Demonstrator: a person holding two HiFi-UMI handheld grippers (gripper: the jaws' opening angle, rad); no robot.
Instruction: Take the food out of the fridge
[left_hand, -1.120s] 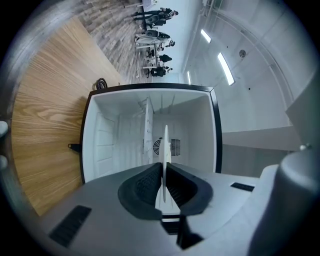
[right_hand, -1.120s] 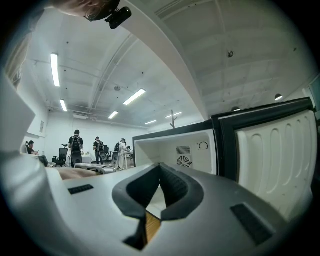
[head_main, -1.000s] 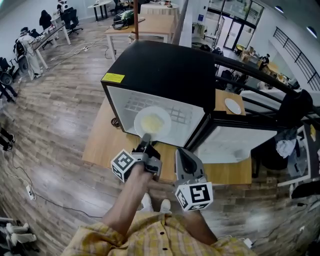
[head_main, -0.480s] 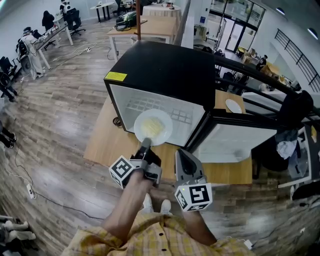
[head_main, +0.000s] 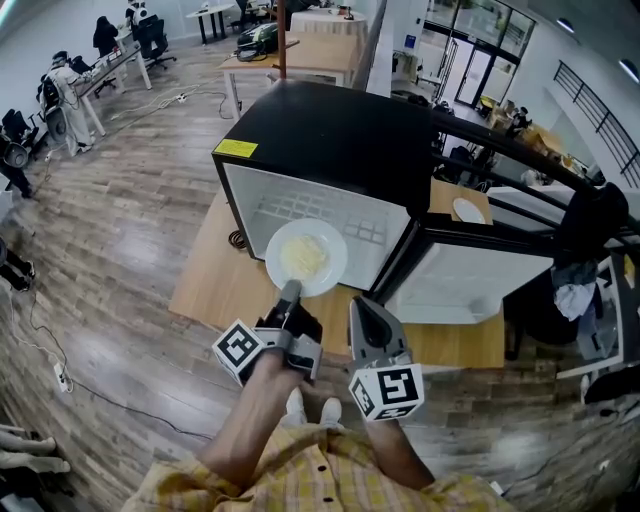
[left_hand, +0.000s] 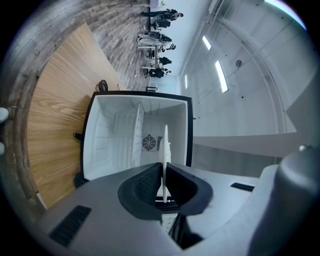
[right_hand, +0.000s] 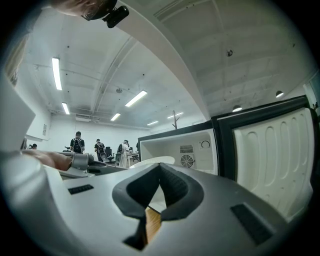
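A white plate (head_main: 306, 258) carrying pale yellow food (head_main: 303, 256) hangs level in front of the open mouth of the small black fridge (head_main: 330, 140). My left gripper (head_main: 291, 291) is shut on the plate's near rim. In the left gripper view the plate (left_hand: 164, 150) shows edge-on, pinched between the dark pads (left_hand: 145, 182), with the white fridge interior (left_hand: 120, 135) behind it. My right gripper (head_main: 362, 312) hovers just right of the plate, in front of the fridge, shut with nothing in it. In the right gripper view the jaw tips meet (right_hand: 159, 172) in front of the plate (right_hand: 150, 161).
The fridge door (head_main: 470, 285) stands open to the right, its white liner (right_hand: 272, 160) facing me. The fridge rests on a low wooden platform (head_main: 215, 285). Another white plate (head_main: 466, 210) lies on a surface behind the door. People and desks (head_main: 70, 70) fill the far left.
My left gripper has drawn back toward me with the plate, so the plate sits farther out of the fridge opening. The right gripper has stayed in place.
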